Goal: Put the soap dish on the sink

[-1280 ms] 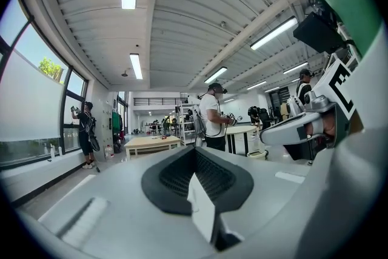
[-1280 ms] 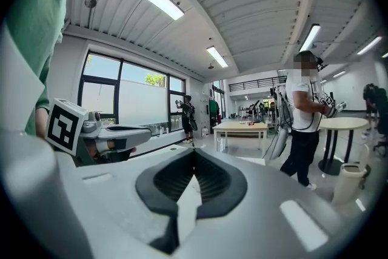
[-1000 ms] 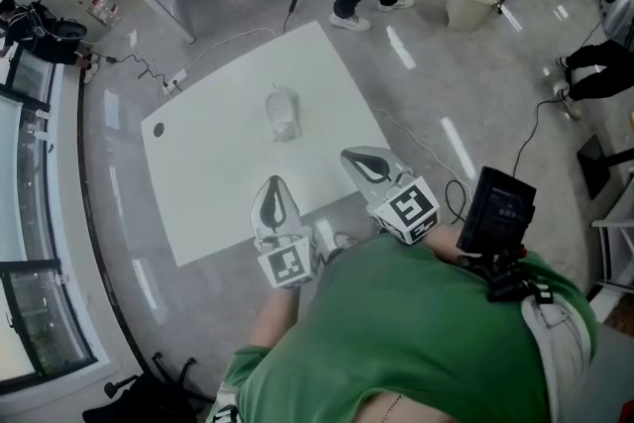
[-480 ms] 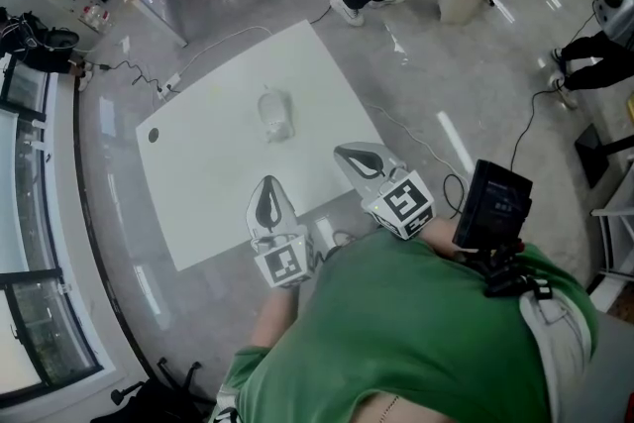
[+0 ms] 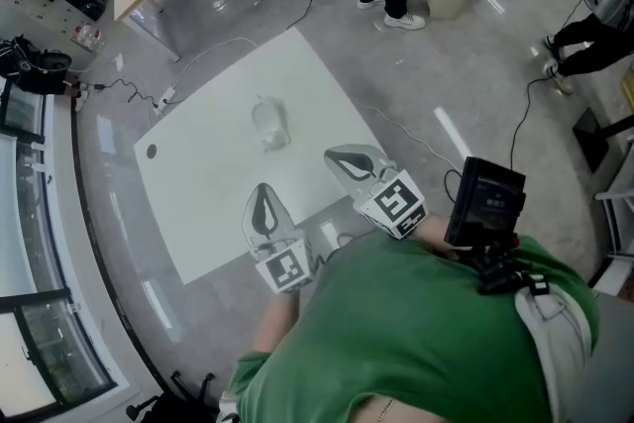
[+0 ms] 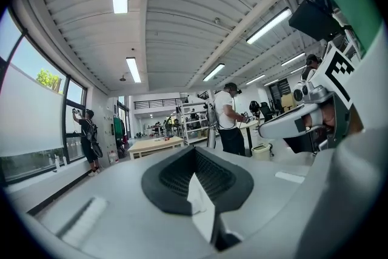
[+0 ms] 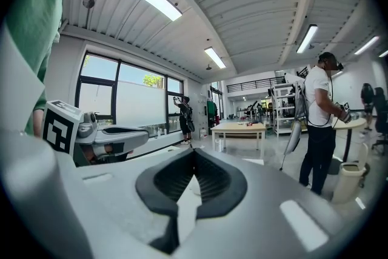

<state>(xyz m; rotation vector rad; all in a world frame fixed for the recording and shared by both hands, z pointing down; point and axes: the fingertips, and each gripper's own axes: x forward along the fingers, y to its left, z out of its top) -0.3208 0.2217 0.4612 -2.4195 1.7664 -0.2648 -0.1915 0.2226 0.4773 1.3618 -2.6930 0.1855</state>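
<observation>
A white square table (image 5: 213, 198) carries 2 things. A pale translucent object (image 5: 267, 124), too small to make out, lies near the middle, a little toward the far corner. A small dark round mark (image 5: 151, 152) sits by the left corner, well apart from it.

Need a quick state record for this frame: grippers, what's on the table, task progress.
left gripper: shut, empty, over the table's near edge
right gripper: shut, empty, beside the left one, also at the near edge
table: white; bears one pale item near its middle and a dark round spot near its left corner
pale item: probably the soap dish, too small to be sure; apart from both grippers
sink: none made out
task progress: not begun
</observation>
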